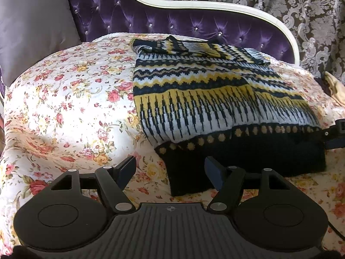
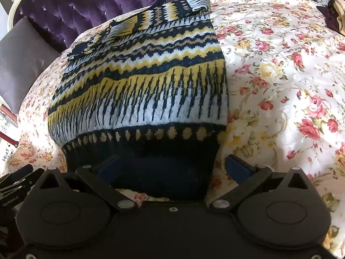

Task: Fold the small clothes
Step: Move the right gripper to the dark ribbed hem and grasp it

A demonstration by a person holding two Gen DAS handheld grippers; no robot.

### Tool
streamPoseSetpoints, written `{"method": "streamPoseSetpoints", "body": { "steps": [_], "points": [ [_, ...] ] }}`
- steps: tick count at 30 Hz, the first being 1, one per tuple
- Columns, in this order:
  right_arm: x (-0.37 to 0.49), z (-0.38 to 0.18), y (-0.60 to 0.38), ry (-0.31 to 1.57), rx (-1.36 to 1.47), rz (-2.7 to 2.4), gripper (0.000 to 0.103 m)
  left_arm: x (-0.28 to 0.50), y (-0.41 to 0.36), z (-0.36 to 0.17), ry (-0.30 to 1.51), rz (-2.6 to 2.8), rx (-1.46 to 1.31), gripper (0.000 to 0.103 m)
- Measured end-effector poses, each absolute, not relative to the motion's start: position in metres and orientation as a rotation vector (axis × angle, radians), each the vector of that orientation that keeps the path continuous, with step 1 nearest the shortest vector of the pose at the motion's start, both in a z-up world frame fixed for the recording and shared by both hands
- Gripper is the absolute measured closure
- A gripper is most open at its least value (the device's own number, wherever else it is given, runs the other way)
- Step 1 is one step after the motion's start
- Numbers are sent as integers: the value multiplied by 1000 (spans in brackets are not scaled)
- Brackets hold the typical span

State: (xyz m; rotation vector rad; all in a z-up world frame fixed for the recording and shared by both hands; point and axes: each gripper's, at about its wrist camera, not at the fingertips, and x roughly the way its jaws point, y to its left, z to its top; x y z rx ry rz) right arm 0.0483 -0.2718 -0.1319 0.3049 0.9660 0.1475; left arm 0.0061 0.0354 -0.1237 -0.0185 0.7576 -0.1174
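A knitted sweater [image 1: 215, 99] in navy, yellow and white bands lies flat on a floral bedspread [image 1: 64, 108], its sleeves folded across the far end. Its black hem [image 1: 237, 155] faces me. My left gripper [image 1: 172, 172] stands open over the hem's near left corner, which lies between the spread fingers without the pads pressing it. In the right wrist view the same sweater [image 2: 146, 82] fills the middle. My right gripper [image 2: 172, 168] stands open over the hem's near right corner [image 2: 168, 172]; its left finger lies over the dark knit and its right finger over the bedspread [image 2: 280, 86].
A purple tufted headboard [image 1: 194, 26] with a white frame runs behind the bed. A grey cushion [image 1: 32, 28] leans at the back left. The right gripper's black body [image 1: 336, 129] shows at the sweater's right edge. Patterned curtain [image 1: 301, 10] hangs behind.
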Motion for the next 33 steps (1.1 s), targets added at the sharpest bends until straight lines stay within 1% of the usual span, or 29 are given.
{"method": "streamPoseSetpoints", "body": {
  "steps": [6, 7, 8, 9, 10, 11, 12, 13, 14, 18, 19, 20, 21, 22, 26, 33],
  "points": [
    [50, -132, -268, 977, 285, 191, 0, 9, 36, -121, 755, -117, -2, 34],
    [49, -132, -267, 978, 283, 203, 1, 9, 37, -120, 753, -111, -5, 34],
    [50, -131, -266, 980, 280, 214, 5, 9, 38, -119, 751, -107, -9, 34],
    [51, -132, -265, 983, 274, 217, 5, 9, 39, -119, 749, -102, -14, 34],
    [52, -131, -265, 986, 266, 218, 7, 9, 41, -118, 747, -98, -19, 34],
    [52, -130, -264, 984, 257, 217, 15, 9, 42, -118, 745, -92, -24, 34],
    [53, -130, -264, 980, 249, 211, 21, 9, 42, -118, 744, -89, -26, 34],
    [53, -129, -265, 978, 244, 199, 31, 8, 43, -117, 744, -89, -26, 34],
    [54, -128, -267, 977, 250, 192, 38, 9, 44, -117, 744, -90, -25, 34],
    [55, -129, -282, 973, 341, 195, 50, 8, 46, -116, 741, -85, -21, 34],
    [55, -130, -285, 974, 366, 201, 59, 8, 47, -116, 739, -82, -23, 34],
    [55, -131, -288, 974, 393, 209, 72, 8, 48, -116, 739, -81, -25, 34],
    [56, -132, -290, 974, 426, 226, 80, 8, 49, -116, 739, -80, -24, 34],
    [56, -133, -292, 970, 459, 242, 83, 8, 50, -116, 740, -78, -23, 34],
    [57, -118, -295, 905, 520, 319, 84, 6, 54, -114, 731, -71, -4, 34],
    [83, -67, -297, 738, 618, 434, 84, 14, 60, -109, 711, -74, 32, 34]
  ]
}}
